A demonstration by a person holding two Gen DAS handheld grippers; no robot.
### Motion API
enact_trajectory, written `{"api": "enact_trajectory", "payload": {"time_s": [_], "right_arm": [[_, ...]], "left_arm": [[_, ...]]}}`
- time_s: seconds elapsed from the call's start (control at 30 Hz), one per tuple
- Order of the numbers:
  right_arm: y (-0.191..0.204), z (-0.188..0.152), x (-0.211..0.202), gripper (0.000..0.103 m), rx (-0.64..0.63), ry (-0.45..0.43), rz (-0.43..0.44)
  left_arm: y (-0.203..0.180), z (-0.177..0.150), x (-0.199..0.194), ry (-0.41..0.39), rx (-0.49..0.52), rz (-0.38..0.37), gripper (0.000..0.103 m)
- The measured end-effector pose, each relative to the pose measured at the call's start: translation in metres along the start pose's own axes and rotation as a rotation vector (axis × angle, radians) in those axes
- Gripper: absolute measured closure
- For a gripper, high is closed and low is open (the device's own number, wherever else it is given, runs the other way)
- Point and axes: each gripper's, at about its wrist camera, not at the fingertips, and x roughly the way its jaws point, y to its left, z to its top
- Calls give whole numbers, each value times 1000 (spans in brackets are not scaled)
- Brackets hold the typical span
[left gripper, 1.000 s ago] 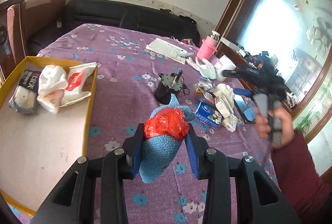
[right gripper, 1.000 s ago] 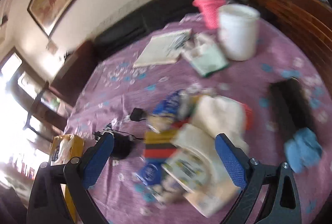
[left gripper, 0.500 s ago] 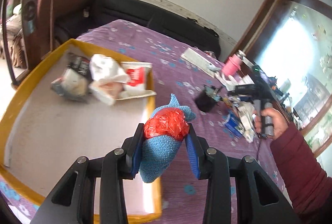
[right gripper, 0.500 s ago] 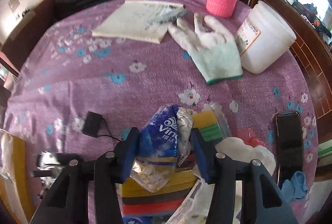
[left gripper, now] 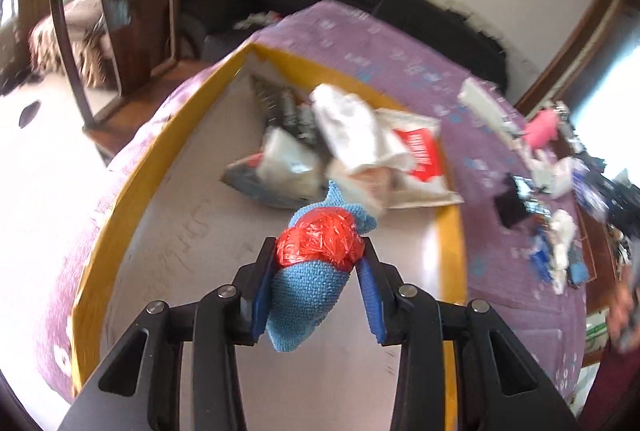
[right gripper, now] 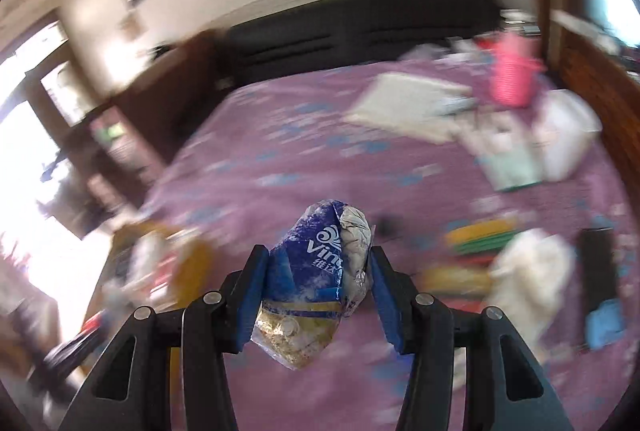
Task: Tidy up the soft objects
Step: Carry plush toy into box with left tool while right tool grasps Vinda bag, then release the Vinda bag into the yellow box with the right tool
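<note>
I am carrying two soft items to the yellow tray (left gripper: 132,187). The left gripper (left gripper: 318,263) is clamping a blue cloth bundle (left gripper: 304,295) over the tray floor; release comes next. The right gripper (right gripper: 316,271) is clamping a blue tissue pack (right gripper: 316,263), lettered "Vin…", above the purple tablecloth (right gripper: 288,167).

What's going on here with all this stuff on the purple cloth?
A person is sorting soft things into a yellow tray. The left tool holds a blue cloth with a red bag above the tray, where a few packets already lie. The right tool grips a blue tissue pack, lifted off the table.
</note>
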Motion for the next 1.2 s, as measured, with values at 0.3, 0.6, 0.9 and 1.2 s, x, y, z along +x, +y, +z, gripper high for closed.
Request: {"api": "enact_trajectory", "payload": {"time_s": [0.3, 0.6, 0.9, 1.2], "right_arm": [[127, -55, 59, 48, -205, 140, 177], [193, -81, 122, 46, -304, 233, 200], [193, -82, 100, 21, -345, 111, 154], [42, -74, 13, 9, -177, -12, -91]], "left_arm": [[25, 27, 35, 50, -87, 37, 41], [54, 2, -35, -127, -211, -58, 29], [51, -22, -93, -271, -175, -27, 24], [-32, -50, -99, -319, 0, -149, 22]]}}
